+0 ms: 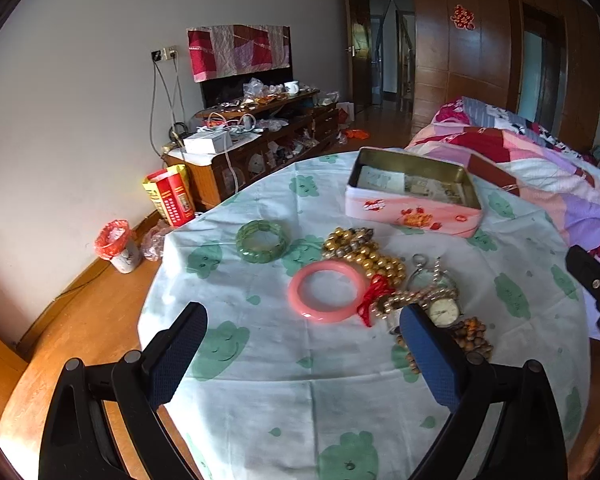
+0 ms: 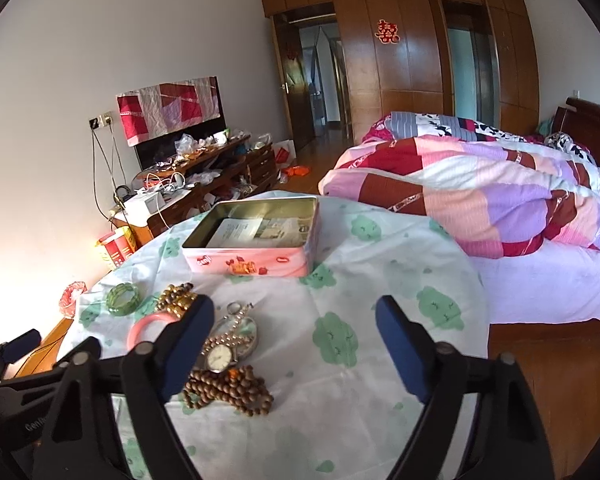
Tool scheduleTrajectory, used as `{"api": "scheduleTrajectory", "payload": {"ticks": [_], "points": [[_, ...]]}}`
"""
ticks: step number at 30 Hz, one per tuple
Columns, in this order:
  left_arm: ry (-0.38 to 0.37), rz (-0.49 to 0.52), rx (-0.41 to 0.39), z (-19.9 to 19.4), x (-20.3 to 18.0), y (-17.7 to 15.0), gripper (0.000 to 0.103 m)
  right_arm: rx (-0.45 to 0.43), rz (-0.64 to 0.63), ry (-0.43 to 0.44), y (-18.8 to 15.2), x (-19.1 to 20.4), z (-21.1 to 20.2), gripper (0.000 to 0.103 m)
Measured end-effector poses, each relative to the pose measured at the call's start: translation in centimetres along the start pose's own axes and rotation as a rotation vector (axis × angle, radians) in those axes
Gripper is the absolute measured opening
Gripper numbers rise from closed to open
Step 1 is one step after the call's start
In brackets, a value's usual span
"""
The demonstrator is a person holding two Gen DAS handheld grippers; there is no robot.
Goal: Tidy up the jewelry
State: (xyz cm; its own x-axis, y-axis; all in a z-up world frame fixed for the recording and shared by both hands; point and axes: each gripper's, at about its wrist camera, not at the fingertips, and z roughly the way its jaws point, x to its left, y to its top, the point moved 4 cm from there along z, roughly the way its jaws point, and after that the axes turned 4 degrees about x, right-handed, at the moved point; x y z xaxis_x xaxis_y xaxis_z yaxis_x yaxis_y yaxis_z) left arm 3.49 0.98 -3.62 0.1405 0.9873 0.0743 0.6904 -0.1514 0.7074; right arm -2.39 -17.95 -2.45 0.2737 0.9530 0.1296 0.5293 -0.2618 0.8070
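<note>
Both the left tongs (image 1: 302,322) and the right tongs (image 2: 294,322) are held apart, gripping nothing. The jewelry pile (image 1: 384,276) is located at centre frame on the table (image 1: 300,400), below the open tin (image 1: 414,192).

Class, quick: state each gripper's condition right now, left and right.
Left gripper: open, holding nothing.
Right gripper: open, holding nothing.

Showing black plastic two-finger left gripper (image 1: 302,330) and right gripper (image 2: 296,326), each wearing dimpled blue rubber pads (image 1: 178,360) and round grey pivot screws (image 1: 73,364); faint white lettering marking one frame.
</note>
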Motion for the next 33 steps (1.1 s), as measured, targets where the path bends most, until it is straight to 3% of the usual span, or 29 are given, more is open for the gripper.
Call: {"api": "scheduleTrajectory", "payload": {"ticks": [3,5,7,11,33], "points": [[0.019,0.003,0.035,0.8,0.2,-0.5,0.097,0.026,0.004,0.011,-0.6,-0.8,0.5,0.076],[0.029,0.010,0.040,1.0,0.0,-0.6,0.097,0.054,0.016,0.036,-1.1,-1.2,0.9,0.066],[0.037,0.027,0.039,1.2,-0.3,-0.5,0.097,0.075,0.013,0.052,-1.4,-1.2,1.2,0.063],[0.074,0.064,0.037,2.0,-0.6,0.3,0.097,0.074,-0.019,0.078,-1.3,-0.4,1.4,0.063],[0.022,0.049,0.116,6.8,-1.2,2.2,0.097,0.166,-0.072,0.103,0.1,0.9,5.8,0.064]]}}
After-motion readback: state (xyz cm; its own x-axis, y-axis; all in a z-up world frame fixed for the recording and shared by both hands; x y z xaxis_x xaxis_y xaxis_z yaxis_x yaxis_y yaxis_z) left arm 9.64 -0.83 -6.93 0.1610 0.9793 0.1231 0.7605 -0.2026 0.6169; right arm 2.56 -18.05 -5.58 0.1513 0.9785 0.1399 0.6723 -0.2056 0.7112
